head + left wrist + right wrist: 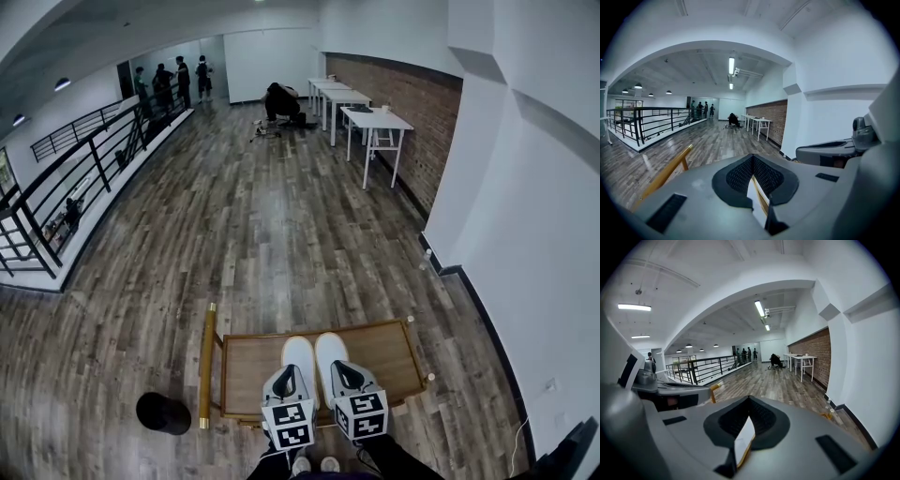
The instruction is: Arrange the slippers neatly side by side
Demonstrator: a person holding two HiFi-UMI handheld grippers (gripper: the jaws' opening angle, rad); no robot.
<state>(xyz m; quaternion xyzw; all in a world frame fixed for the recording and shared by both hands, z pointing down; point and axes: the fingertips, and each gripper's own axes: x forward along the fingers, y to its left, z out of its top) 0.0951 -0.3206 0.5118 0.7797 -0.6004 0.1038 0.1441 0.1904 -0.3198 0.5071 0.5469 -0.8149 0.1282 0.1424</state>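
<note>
Left hand-held gripper [751, 159], right hand-held gripper [748, 399] being held, jaws together, over white slippers [301, 354] lying side by side on desk [386, 352]

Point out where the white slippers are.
In the head view, the white slippers lie side by side on the wooden table, bottom centre, right of its gold rail.

Left slipper [300, 354], right slipper [329, 349]: both plain wht.
Table [386, 352]: mid-brown wood w/ visible grain; side rail [207, 361] yellow-gold.
Left gripper [286, 377], right gripper [348, 373]: lt grey shells; pads [738, 176] blk, mesh texture.
Marker cubes [289, 424]: blk-on-wht square patterns.
Floor [234, 225]: grey-brown planks, streaky.
Brick wall [427, 122]: red-brown.
Railing [84, 159]: blk.
Round obj [162, 412] on floor: blk.
</note>
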